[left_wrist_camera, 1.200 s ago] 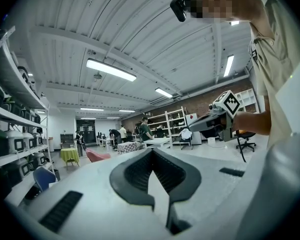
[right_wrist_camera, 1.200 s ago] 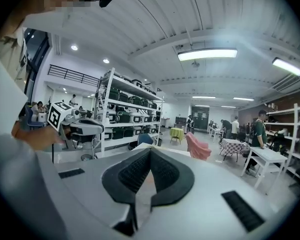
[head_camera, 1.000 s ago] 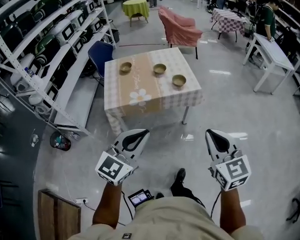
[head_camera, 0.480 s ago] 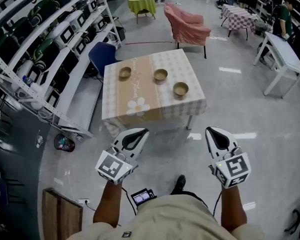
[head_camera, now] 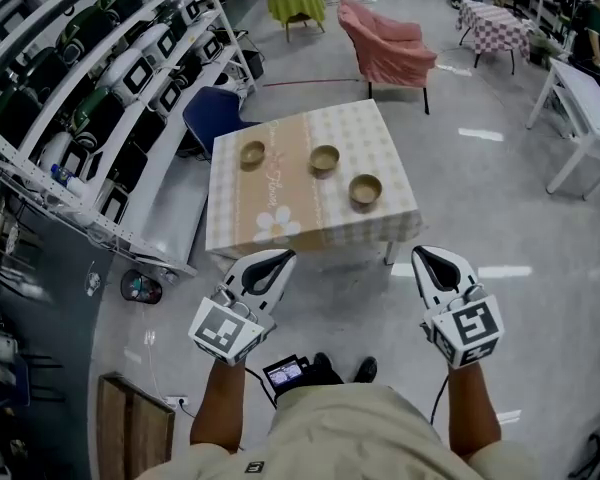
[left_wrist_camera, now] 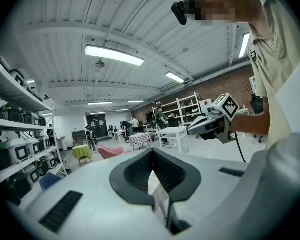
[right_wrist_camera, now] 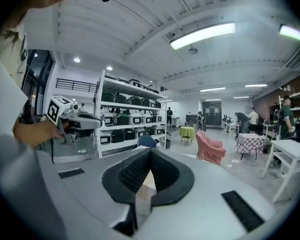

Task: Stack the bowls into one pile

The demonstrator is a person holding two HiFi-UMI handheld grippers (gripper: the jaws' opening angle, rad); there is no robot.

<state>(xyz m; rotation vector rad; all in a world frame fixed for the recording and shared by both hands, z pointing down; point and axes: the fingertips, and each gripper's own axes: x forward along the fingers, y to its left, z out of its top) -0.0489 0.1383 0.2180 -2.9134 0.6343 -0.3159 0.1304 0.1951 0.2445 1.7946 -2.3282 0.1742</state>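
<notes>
Head view: a person stands on a glossy floor (head_camera: pixel 500 228) with the left gripper (head_camera: pixel 276 256) and the right gripper (head_camera: pixel 428 253) held low, side by side, both aimed toward the table (head_camera: pixel 280 183).
Shelving rack (head_camera: pixel 90 78): far to the left of the left gripper, loaded with cases.
Left gripper: jaws closed tip to tip, nothing between them.
Table: ahead of both grippers, well apart from them, under a checked cloth.
Left bowl (head_camera: pixel 252 153): upright on the table, straight ahead of the left gripper.
Middle bowl (head_camera: pixel 325 158): upright, ahead and between the two grippers, apart from its neighbours.
Right bowl (head_camera: pixel 365 189): upright, nearest the grippers, standing alone.
Right gripper: jaws closed together, empty.
Pink chair (head_camera: pixel 390 48): beyond the table, far ahead of the right gripper.
</notes>
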